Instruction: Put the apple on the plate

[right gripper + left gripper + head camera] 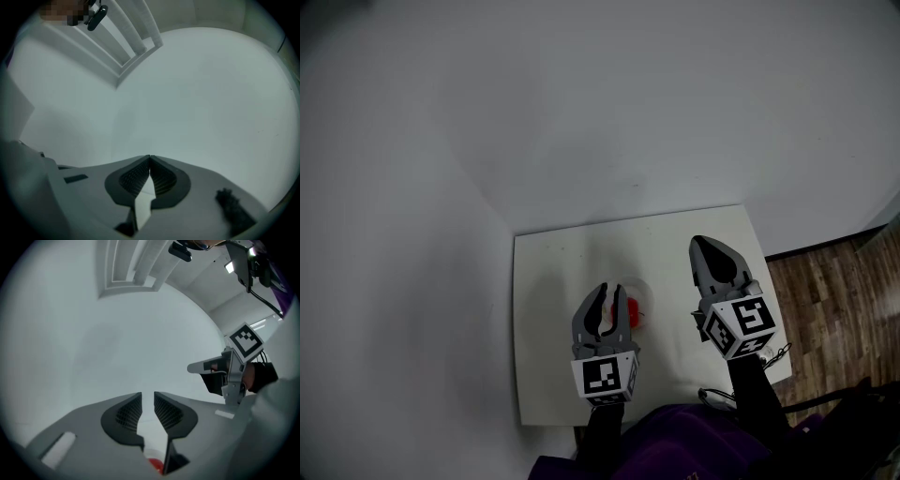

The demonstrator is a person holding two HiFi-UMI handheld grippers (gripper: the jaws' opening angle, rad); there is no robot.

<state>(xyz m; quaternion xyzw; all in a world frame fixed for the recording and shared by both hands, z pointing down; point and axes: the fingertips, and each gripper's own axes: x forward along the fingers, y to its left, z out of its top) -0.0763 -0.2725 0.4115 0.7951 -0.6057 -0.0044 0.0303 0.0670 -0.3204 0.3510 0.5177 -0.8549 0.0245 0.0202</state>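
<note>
We are recording the left gripper (610,292): its ribbed dark fingers (126,416) are standing slightly parted, gripping nothing. The round red apple (633,311) is lying beneath them on a pale plate (647,292). The right gripper (703,248) is holding its fingers together, empty, above the matte white bench (553,281).

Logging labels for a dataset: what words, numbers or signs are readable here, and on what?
No words or numbers are readable in any view.
Left gripper: black-and-white square marker, no letters or digits.
Right gripper: the same kind of marker, no letters or digits.

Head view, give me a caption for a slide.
Left gripper and right gripper above a white table, red apple beneath the left.
</note>
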